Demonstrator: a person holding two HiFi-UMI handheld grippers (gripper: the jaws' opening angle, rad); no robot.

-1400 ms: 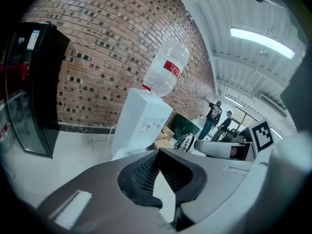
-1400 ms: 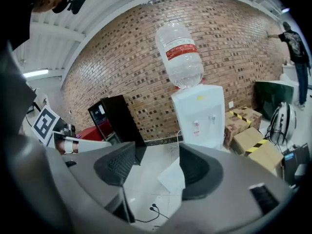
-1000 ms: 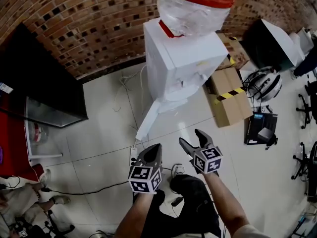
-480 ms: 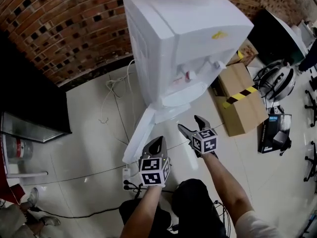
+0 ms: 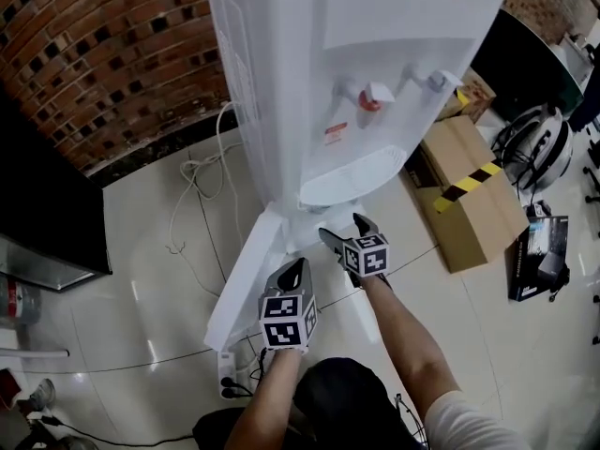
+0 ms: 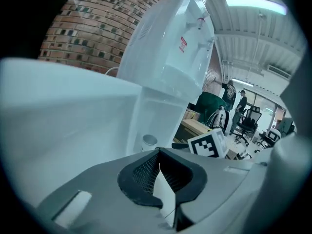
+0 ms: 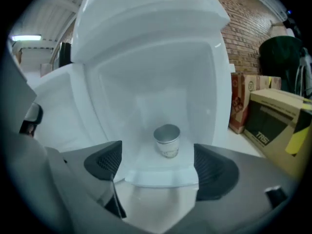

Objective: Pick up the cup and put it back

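Cabinet shelf: right tool, just opening wide, seemingly empty.

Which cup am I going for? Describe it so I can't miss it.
Find the tall white water dispenser by the brick wall. Its lower compartment stands open, and inside is the cup: small, silvery, upright, the only thing in there.
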